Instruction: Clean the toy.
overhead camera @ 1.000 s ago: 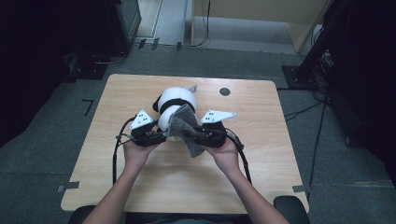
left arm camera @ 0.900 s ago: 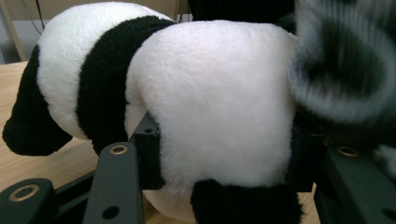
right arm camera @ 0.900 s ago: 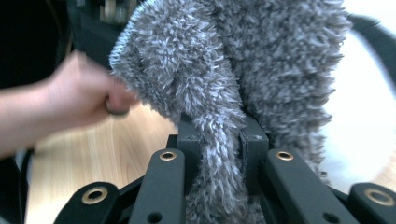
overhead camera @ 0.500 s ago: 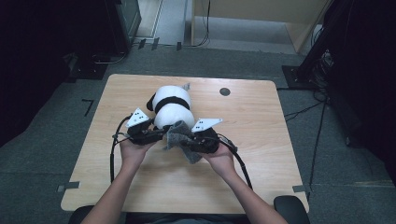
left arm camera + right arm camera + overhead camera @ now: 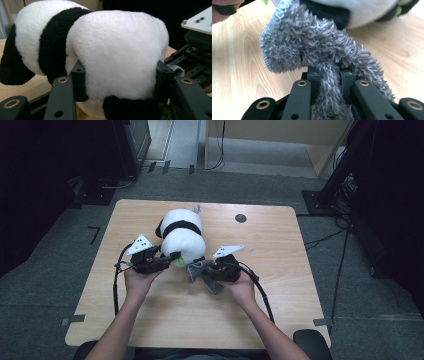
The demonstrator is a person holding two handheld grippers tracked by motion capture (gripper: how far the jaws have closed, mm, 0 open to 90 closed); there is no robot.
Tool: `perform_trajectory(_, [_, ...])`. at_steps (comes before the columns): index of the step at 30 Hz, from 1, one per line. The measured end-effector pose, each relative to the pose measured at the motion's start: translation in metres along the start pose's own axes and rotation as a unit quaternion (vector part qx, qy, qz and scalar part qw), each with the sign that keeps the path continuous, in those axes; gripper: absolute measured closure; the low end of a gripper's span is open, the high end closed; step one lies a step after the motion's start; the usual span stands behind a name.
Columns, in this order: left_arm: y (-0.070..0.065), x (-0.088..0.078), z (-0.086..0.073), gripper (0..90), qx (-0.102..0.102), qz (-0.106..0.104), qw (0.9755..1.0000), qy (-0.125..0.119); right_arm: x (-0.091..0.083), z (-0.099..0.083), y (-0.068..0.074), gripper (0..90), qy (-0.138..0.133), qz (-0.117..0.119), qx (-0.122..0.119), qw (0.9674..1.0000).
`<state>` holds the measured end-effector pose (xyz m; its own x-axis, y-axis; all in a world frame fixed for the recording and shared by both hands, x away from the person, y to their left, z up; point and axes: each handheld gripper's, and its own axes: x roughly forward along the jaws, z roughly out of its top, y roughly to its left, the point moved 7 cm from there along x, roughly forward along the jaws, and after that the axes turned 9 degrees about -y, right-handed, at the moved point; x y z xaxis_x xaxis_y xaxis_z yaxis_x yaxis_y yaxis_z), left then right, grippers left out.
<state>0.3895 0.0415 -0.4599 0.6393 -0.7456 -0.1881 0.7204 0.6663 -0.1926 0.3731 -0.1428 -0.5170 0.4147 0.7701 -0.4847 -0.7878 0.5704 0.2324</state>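
Your left gripper [image 5: 120, 82] hides the near end of the toy panda [image 5: 181, 236], its jaws pressed into the white plush on both sides (the panda's lower part is cut off in the left gripper view). Your right gripper [image 5: 329, 75] is clamped tight on a grey fuzzy cloth [image 5: 312, 47] just beside the panda. Bare table [image 5: 280, 315] lies open toward you. Since a second ago both grippers have come nearer you, and the cloth sits lower.
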Motion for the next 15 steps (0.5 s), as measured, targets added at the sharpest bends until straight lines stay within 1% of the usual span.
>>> perform_trajectory(1, [0.000, 0.000, 0.000, 43.7, 0.002, -0.002, 1.0000, 0.001, 0.000, -0.002, -0.003, 76.3, 0.002, -0.002, 0.005, 1.0000])
perform_trajectory(3, [0.000, 0.000, -0.001, 43.7, 0.003, -0.004, 1.0000, 0.004, 0.000, -0.005, -0.008, 76.3, 0.008, -0.012, 0.007, 0.9999])
perform_trajectory(6, [-0.001, 0.000, -0.001, 43.8, 0.015, -0.003, 0.9999, 0.003, -0.003, -0.005, -0.014, 76.3, 0.010, -0.027, 0.009, 0.9995])
perform_trajectory(7, [-0.001, 0.000, 0.000, 43.7, 0.014, -0.002, 0.9999, 0.000, -0.005, -0.005, -0.017, 76.3, 0.008, -0.034, 0.009, 0.9994])
perform_trajectory(9, [0.000, -0.001, 0.001, 43.7, 0.015, 0.000, 0.9999, -0.003, -0.009, -0.003, -0.020, 76.3, 0.004, -0.040, 0.011, 0.9991])
perform_trajectory(11, [0.003, -0.002, 0.001, 43.5, 0.017, 0.006, 0.9998, -0.003, -0.013, -0.002, -0.024, 76.2, 0.001, -0.046, 0.014, 0.9988])
perform_trajectory(14, [0.005, -0.003, 0.001, 43.5, 0.014, 0.010, 0.9998, -0.003, -0.020, 0.000, -0.033, 76.1, -0.002, -0.067, 0.011, 0.9977])
perform_trajectory(15, [0.006, -0.004, 0.001, 43.5, 0.016, 0.012, 0.9998, -0.001, -0.023, 0.000, -0.036, 76.1, -0.003, -0.073, 0.011, 0.9973])
